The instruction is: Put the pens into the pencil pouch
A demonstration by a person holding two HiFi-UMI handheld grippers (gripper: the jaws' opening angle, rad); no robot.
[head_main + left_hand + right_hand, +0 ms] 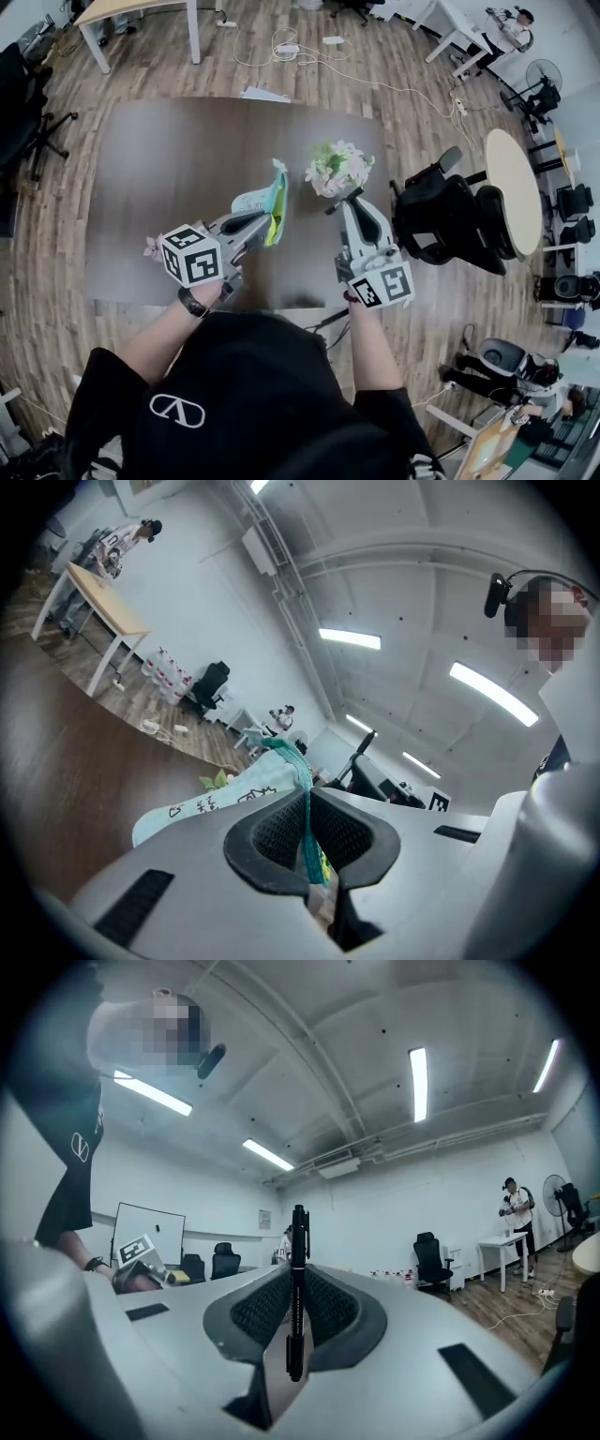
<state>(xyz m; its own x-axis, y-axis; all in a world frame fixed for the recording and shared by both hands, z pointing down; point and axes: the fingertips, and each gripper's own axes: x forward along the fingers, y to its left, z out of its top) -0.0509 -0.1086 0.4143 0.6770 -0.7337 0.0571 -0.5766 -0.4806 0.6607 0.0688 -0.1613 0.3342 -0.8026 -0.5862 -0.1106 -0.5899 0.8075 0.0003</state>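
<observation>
- Black top [234, 394] nearest, arms out over a dark table [159, 159]
- Left gripper [272, 220] clenched on the pencil pouch [265, 202] edge, over the table
- Right gripper [349, 199] grasps a black pen [297, 1279] upright, near white flowers [337, 169]
- Wooden floor [309, 75], black office chair [450, 220] alongside

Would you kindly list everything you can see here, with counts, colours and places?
table: one, dark brown, centre of the room
flowers: one bunch, white and green, on the table
pencil pouch: one, pale teal, lifted above the table, clamped by its edge
pen: one, black, gripped mid-shaft, crosswise to the jaws
office chairs: several, black, nearest just right of the table
round table: one, beige, far right
left hand-held gripper: one, grey, shut on the pencil pouch
right hand-held gripper: one, grey, shut on the pen
</observation>
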